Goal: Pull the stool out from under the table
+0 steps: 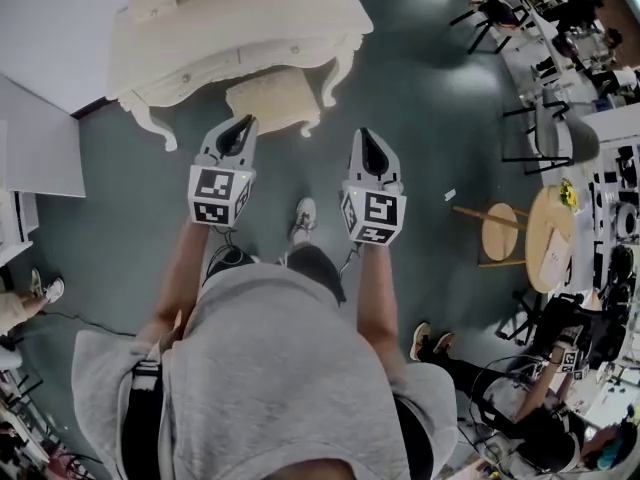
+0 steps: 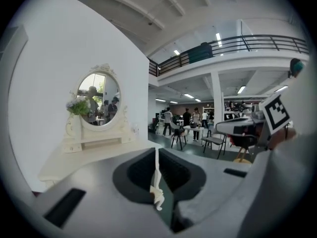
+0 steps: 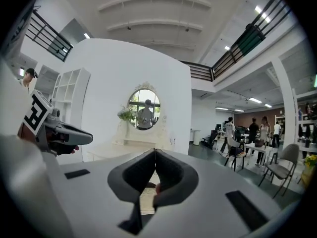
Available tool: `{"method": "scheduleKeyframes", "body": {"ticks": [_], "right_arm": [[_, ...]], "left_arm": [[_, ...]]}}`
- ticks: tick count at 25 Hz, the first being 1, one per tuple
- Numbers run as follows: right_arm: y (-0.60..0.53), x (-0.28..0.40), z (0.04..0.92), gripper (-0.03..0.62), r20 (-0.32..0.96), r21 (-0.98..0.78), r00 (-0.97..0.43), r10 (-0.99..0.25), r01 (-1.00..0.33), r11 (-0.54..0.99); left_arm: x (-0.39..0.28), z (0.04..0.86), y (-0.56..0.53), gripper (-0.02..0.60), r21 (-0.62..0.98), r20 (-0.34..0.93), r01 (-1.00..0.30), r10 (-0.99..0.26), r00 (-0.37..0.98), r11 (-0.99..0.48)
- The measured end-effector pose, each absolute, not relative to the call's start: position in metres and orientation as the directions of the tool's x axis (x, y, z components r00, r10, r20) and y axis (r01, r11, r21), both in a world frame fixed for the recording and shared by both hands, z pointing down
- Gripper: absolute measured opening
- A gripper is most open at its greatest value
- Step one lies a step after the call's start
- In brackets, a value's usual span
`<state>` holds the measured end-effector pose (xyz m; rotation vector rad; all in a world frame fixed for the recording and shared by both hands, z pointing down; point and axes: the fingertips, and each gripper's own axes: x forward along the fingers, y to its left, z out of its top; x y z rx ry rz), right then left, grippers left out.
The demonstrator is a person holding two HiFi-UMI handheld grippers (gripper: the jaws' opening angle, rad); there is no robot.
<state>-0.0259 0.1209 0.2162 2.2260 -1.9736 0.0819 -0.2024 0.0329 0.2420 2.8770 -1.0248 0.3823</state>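
Note:
The cream cushioned stool (image 1: 272, 98) stands partly under the front edge of the white dressing table (image 1: 230, 28), at the top of the head view. My left gripper (image 1: 242, 125) hovers just in front of the stool's left side, shut and empty. My right gripper (image 1: 368, 138) hangs to the right of the stool, also shut with nothing in it. In the left gripper view the shut jaws (image 2: 156, 151) point at the table top (image 2: 84, 160) and its oval mirror (image 2: 99, 99). In the right gripper view the stool cushion (image 3: 146, 200) shows below the shut jaws (image 3: 155, 152).
A round wooden stool (image 1: 499, 231) and a small round table (image 1: 551, 238) stand to the right. Black chairs (image 1: 550, 133) are farther back on the right. A person (image 1: 545, 408) sits at the lower right. White panels (image 1: 40, 153) line the left side.

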Motion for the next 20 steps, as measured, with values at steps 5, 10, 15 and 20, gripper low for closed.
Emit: {"method": "scheduleKeyframes", "body": {"ticks": [5,10,15,20], "right_arm": [[0.08,0.017,0.228,0.014,0.18,0.061,0.076,-0.981,-0.996,-0.066],[0.046,0.046,0.239,0.014,0.208,0.036,0.013,-0.978,-0.999,-0.006],[0.017,0.058,0.251,0.014,0.227,0.019,-0.057,-0.972,-0.998,0.063],[-0.008,0.059,0.268,0.014,0.256,0.011,-0.129,-0.958,-0.991,0.137]], "left_arm": [[-0.171,0.254,0.002,0.021,-0.017,0.289,-0.678,-0.652,0.701,-0.735],[-0.149,0.259,-0.022,0.021,-0.014,0.3,-0.722,-0.692,0.657,-0.692],[-0.141,0.269,-0.039,0.021,-0.016,0.322,-0.768,-0.73,0.602,-0.64],[-0.147,0.28,-0.053,0.021,0.003,0.336,-0.818,-0.769,0.543,-0.576]]}}
